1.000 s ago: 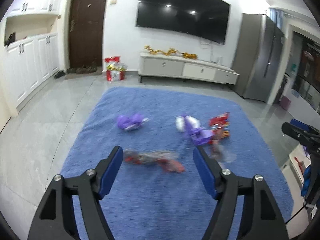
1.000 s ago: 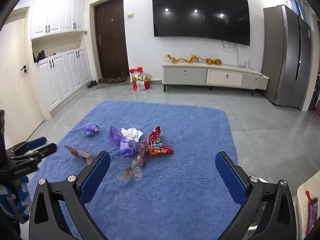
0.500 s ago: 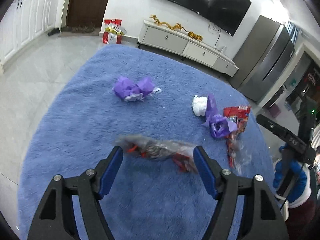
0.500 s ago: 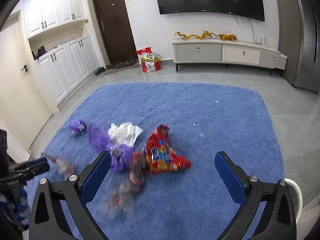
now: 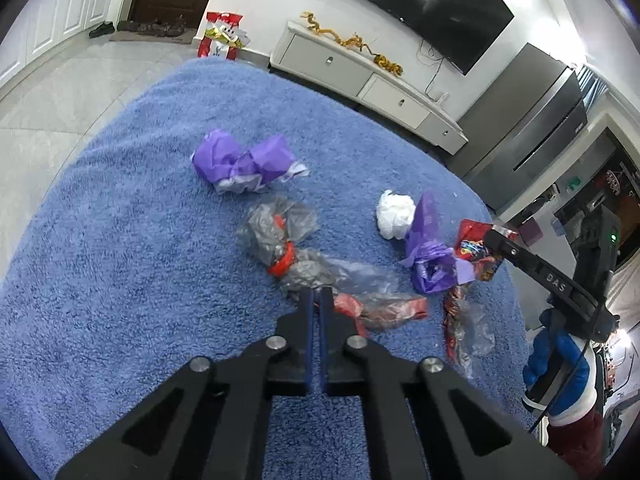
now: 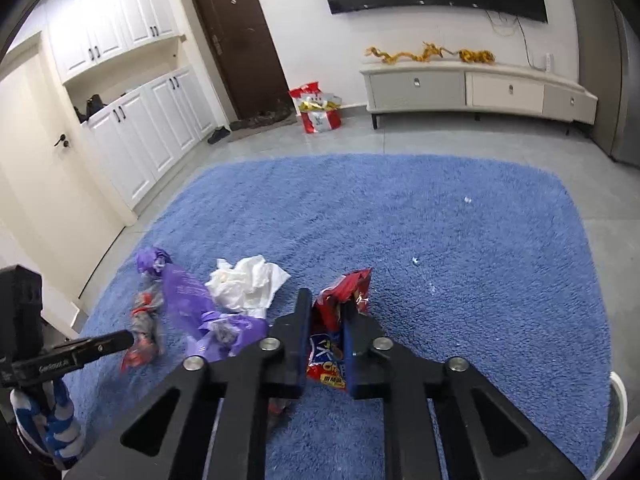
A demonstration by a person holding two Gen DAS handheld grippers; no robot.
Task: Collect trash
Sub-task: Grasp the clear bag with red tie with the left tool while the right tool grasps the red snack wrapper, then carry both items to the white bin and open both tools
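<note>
My left tongs (image 5: 315,300) are closed narrow on the clear plastic wrapper (image 5: 320,268), pinching its thin edge so it lifts off the blue rug (image 5: 120,280). My right tongs (image 6: 326,312) clamp the red snack bag (image 6: 340,308), keeping it upright above the rug.

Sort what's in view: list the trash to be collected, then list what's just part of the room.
Trash to collect:
clear plastic wrapper, pinched by the left gripper
red snack bag, clamped by the right gripper
purple wrapper
purple bag
white tissue

Not the job:
blue rug
TV cabinet
red gift bag
</note>
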